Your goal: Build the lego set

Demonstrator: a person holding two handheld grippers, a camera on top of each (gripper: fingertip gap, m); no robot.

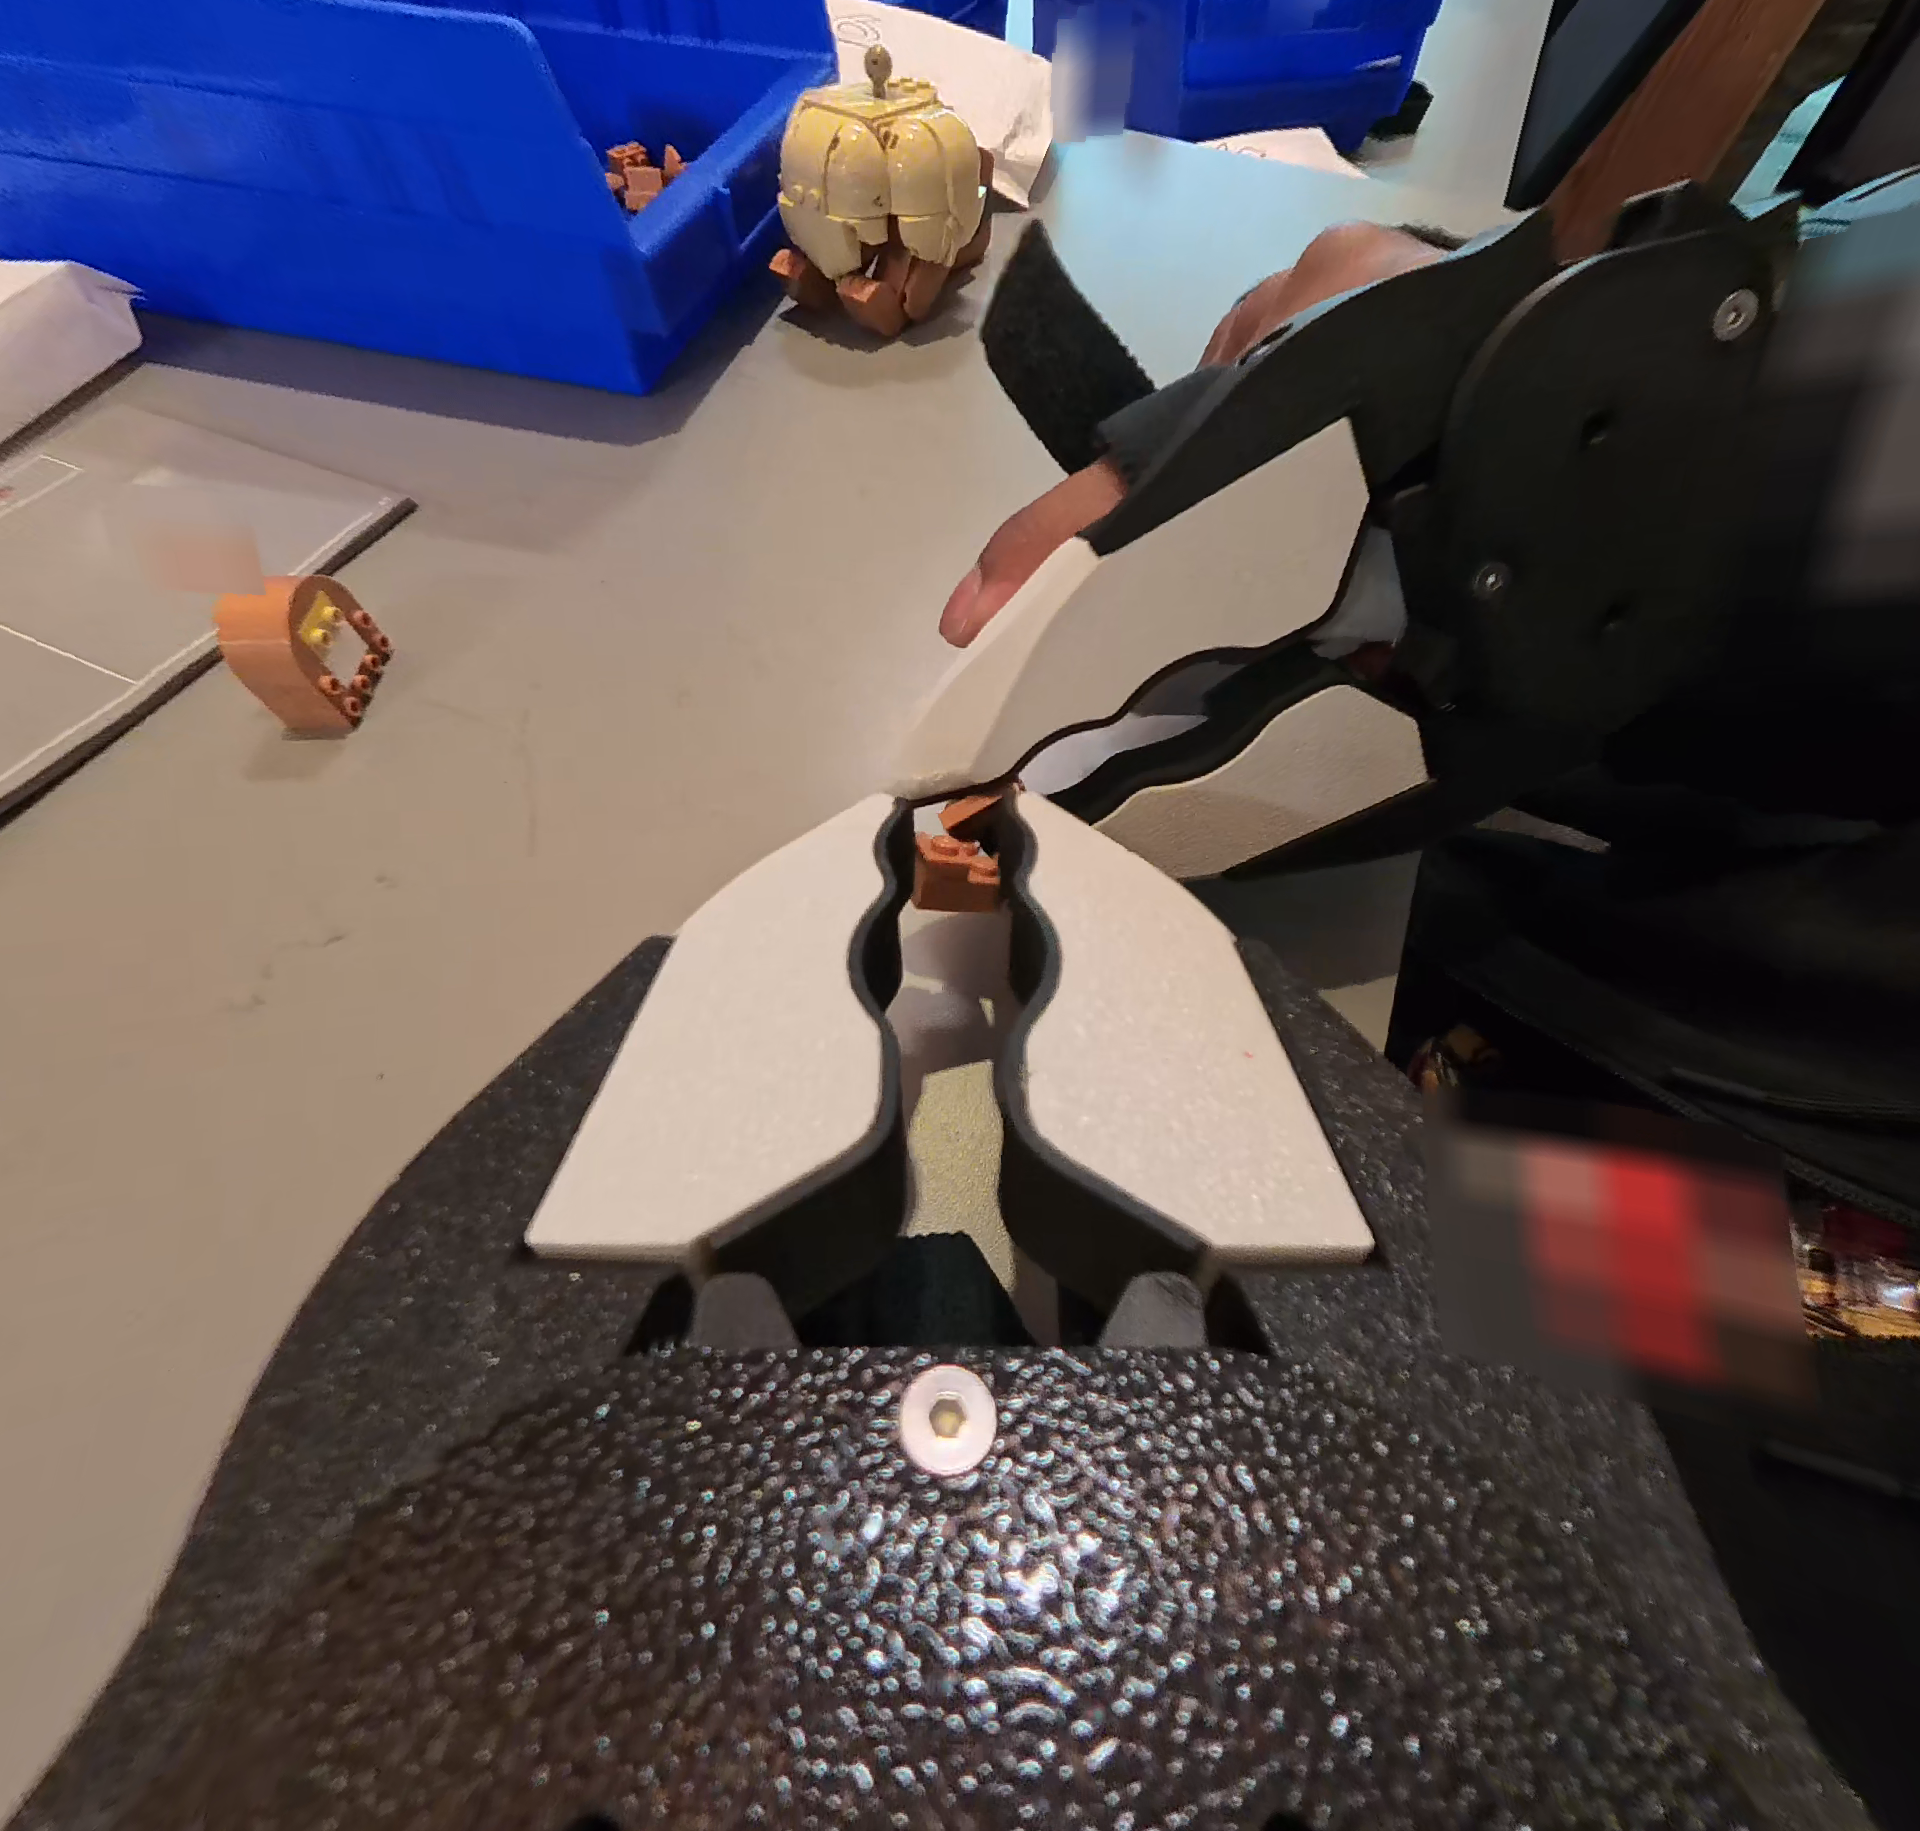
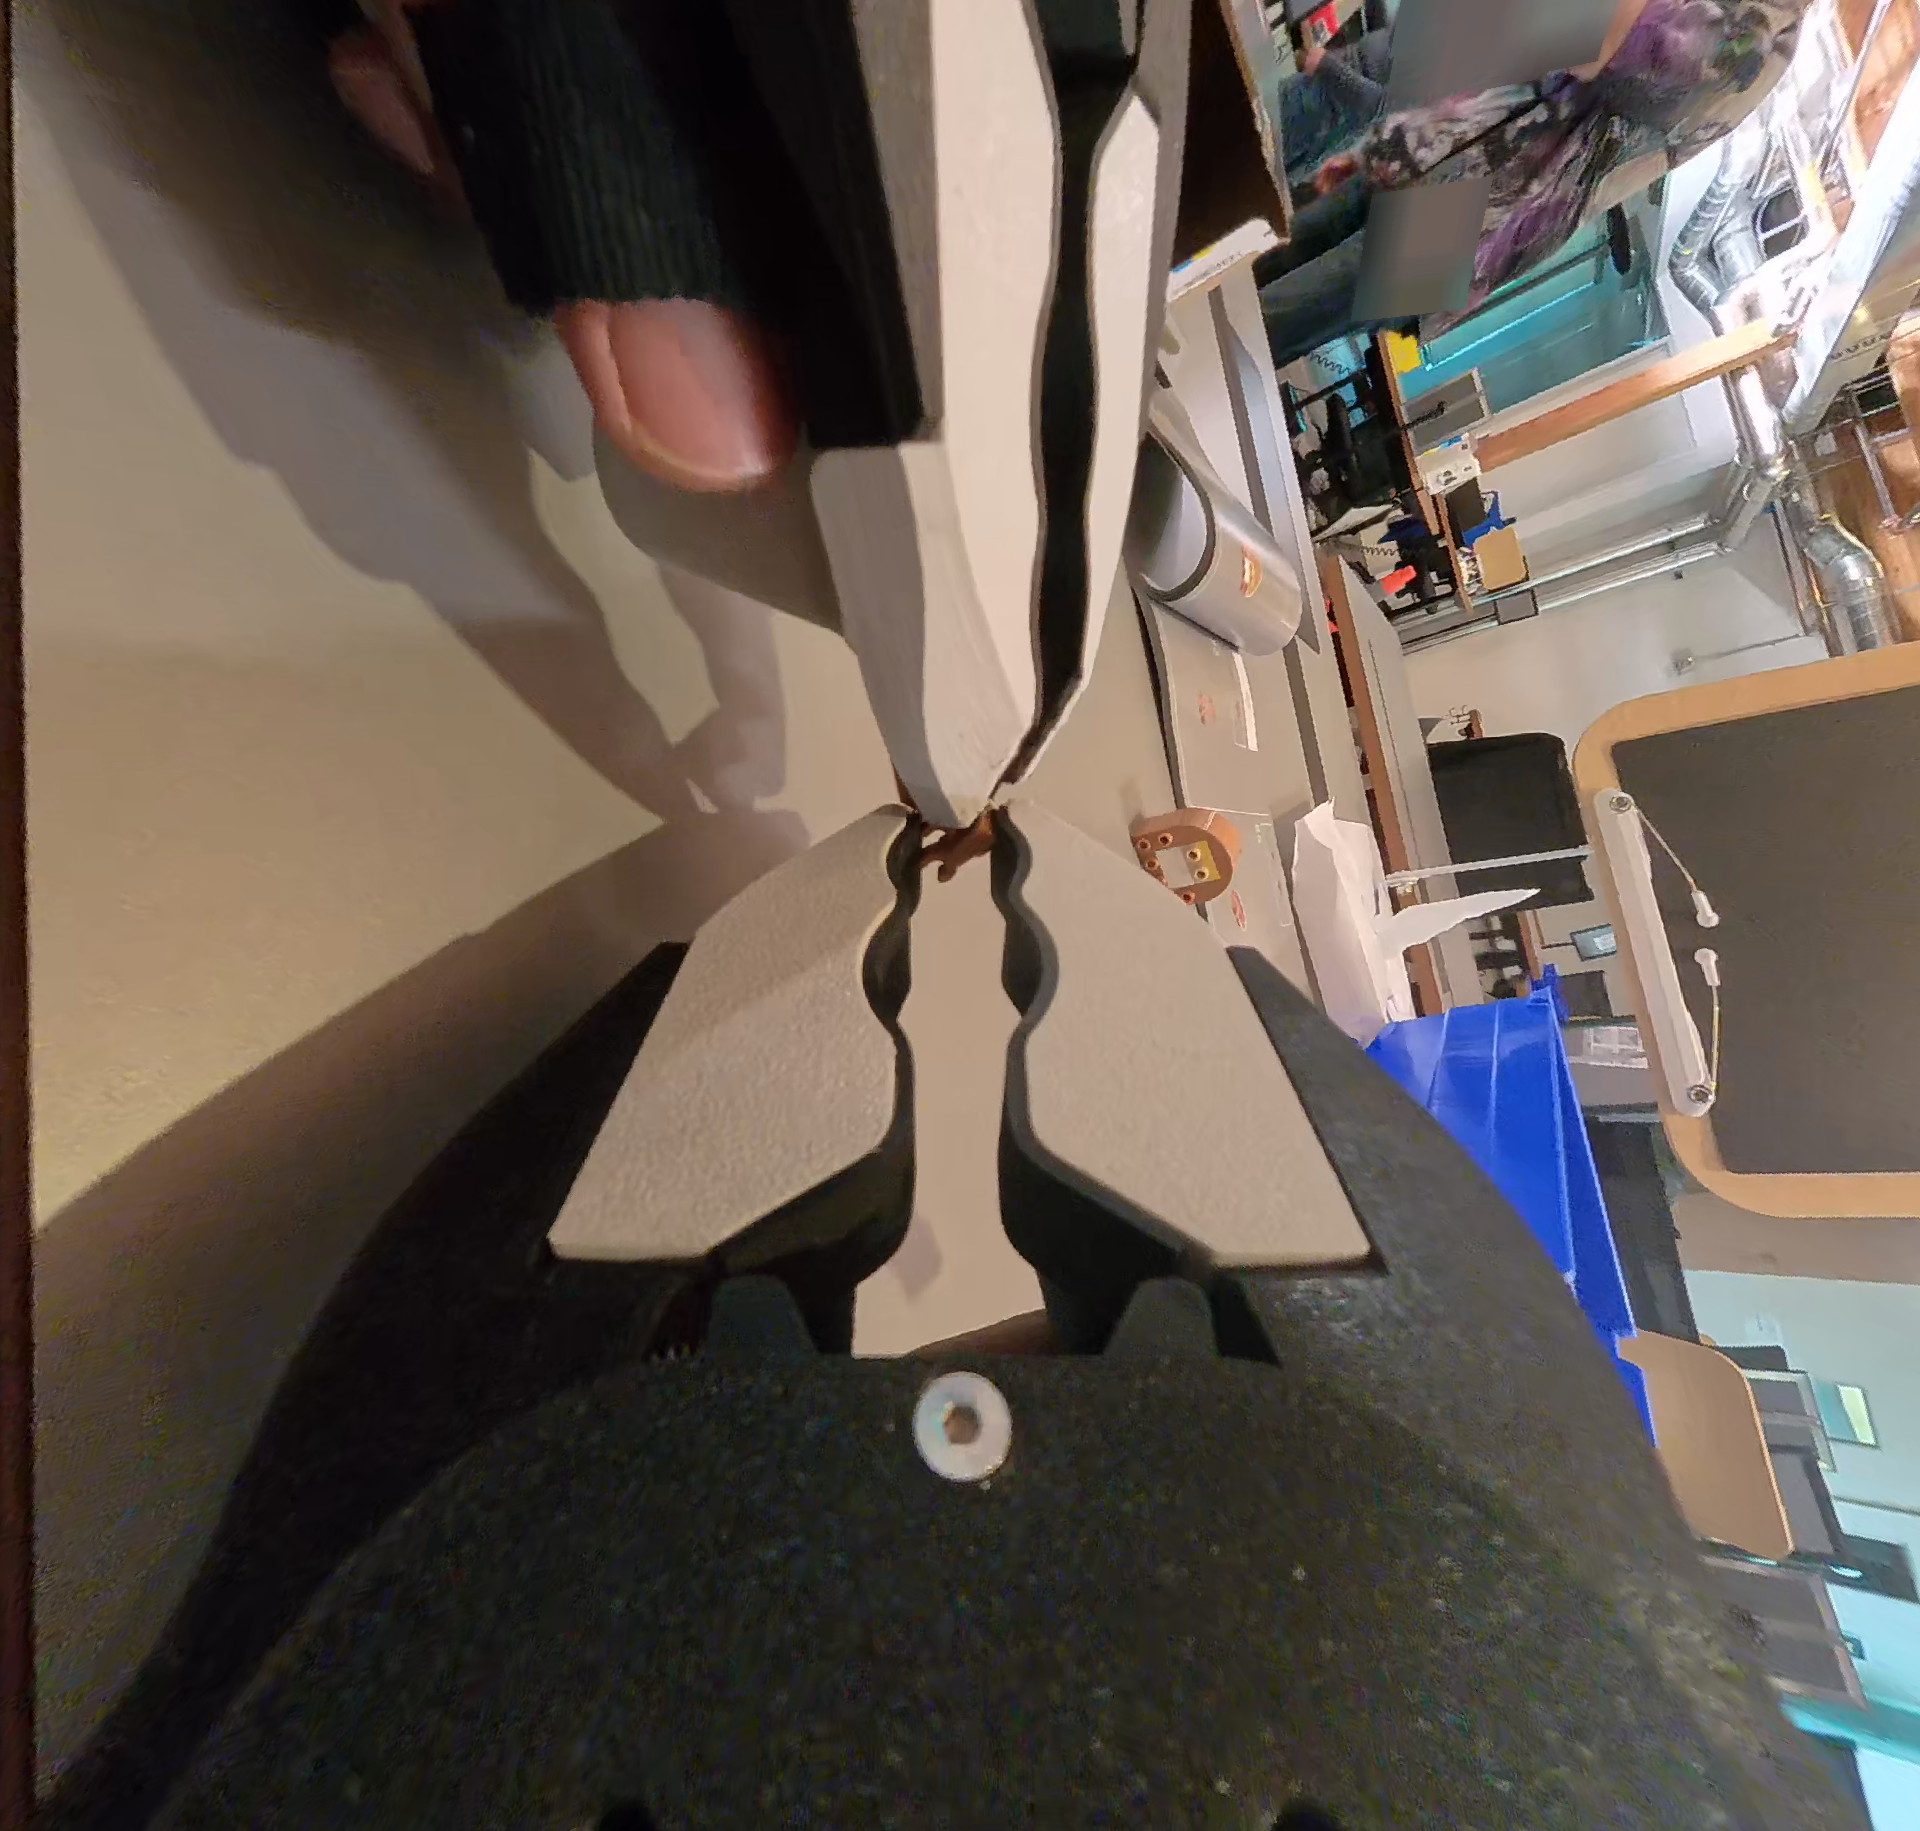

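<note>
A: What's at the middle of it all?

B: A small brown brick, held off the grey table between the pads of the left gripper. Both pads press on its sides.

A: And the right gripper?

B: The right gripper comes in from the right in the left view, tips meeting the left gripper's tips. It is clamped on a second, smaller brown piece that sits just above the brick, tilted and touching it. In the right wrist view the two brown parts blur into one.

A: Hands?

B: A finger in a black fingerless glove lies along the right gripper's upper finger.

A: What lies around them?

B: To the left, on the edge of a grey mat, a tan arch piece with brown studs and a yellow part inside. Farther back, a cream rounded model on brown bricks, just beside a blue bin that has loose brown bricks in it. More blue bins behind, with white paper at the left edge.
</note>
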